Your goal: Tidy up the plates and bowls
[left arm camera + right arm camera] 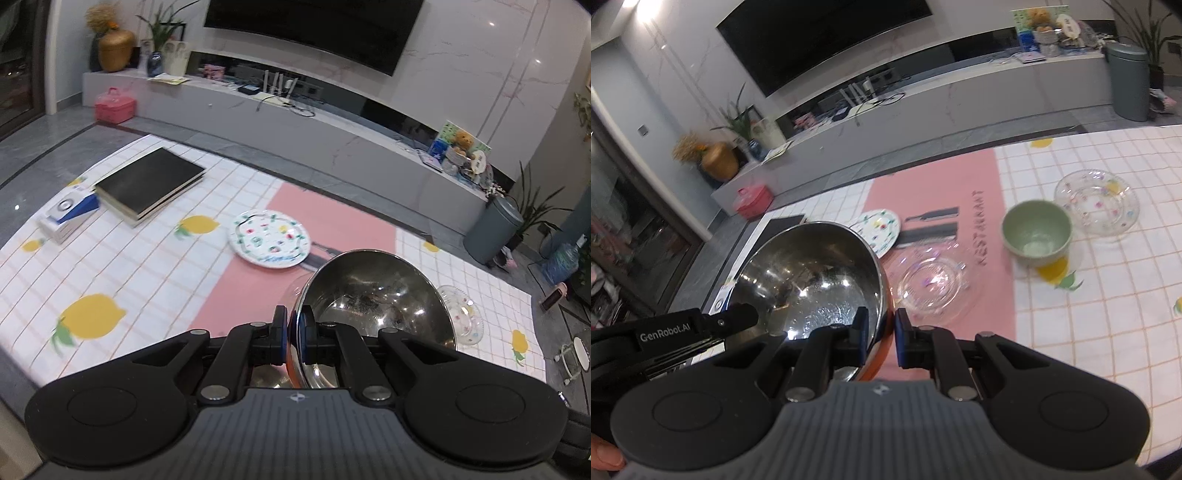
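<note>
One steel bowl (pixel 376 295) hangs tilted above the worktop (pixel 147 273), carried by both tongs at once. The left tongs (pixel 291 332) pinch its rim on one side, pads pressed tight on the thin metal wall. The right tongs (pixel 881 332) pinch the opposite rim, one pad inside the bowl and one against its orange outer skin. In the right wrist view the left tool shows at the bowl's far edge.

Taking the steel bowl as the landmark: one patterned white plate (pixel 269 239) lies on the worktop just beyond it, at the edge of the pink mat (pixel 942 192). Two clear glass plates show in the right wrist view: one (pixel 932 284) lies on the pink mat just beside and partly under the bowl, the other (pixel 1097 202) well apart from it on the checked cloth. One green bowl (pixel 1037 232) stands upright between those two glass plates. Far from the steel bowl, across the cloth, lie one black book (pixel 149 186) and one blue and white box (pixel 70 214) touching it.
</note>
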`<state>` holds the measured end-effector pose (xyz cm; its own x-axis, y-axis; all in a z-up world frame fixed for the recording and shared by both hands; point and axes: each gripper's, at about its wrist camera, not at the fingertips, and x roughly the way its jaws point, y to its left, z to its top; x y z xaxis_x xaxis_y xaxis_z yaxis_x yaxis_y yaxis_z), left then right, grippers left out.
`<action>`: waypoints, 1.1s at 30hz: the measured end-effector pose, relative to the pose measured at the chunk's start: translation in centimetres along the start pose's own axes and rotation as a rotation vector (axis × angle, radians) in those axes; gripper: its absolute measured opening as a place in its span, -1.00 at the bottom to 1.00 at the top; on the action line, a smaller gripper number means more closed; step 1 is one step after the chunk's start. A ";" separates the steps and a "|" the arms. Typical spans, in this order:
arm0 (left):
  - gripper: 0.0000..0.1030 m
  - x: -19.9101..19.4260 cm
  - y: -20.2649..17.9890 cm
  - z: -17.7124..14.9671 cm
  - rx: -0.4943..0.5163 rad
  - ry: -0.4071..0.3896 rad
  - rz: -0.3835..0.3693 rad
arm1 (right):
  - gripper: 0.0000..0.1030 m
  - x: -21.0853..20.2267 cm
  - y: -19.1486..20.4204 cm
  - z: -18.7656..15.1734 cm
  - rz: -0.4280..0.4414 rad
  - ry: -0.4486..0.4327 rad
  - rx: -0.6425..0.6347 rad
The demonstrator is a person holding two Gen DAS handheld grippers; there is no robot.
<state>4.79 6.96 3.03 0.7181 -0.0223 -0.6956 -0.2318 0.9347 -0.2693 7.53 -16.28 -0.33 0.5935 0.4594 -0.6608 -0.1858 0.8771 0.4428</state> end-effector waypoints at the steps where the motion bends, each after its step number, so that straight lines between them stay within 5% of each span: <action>1: -0.88 -0.2 0.5 -0.3 -0.008 0.006 0.005 | -0.75 0.0 0.3 -0.3 0.004 0.005 -0.007; 15: -0.88 0.0 5.9 -4.6 -0.096 0.117 0.045 | -0.75 2.3 2.5 -4.0 0.005 0.113 -0.058; 33: -0.88 1.8 7.9 -5.8 -0.136 0.183 0.076 | -0.77 5.8 3.2 -5.1 -0.023 0.188 -0.098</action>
<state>0.41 12.27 -4.25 0.5674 -0.0291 -0.8229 -0.3759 0.8800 -0.2903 6.42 -10.07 -5.87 0.4438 0.4494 -0.7753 -0.2550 0.8927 0.3715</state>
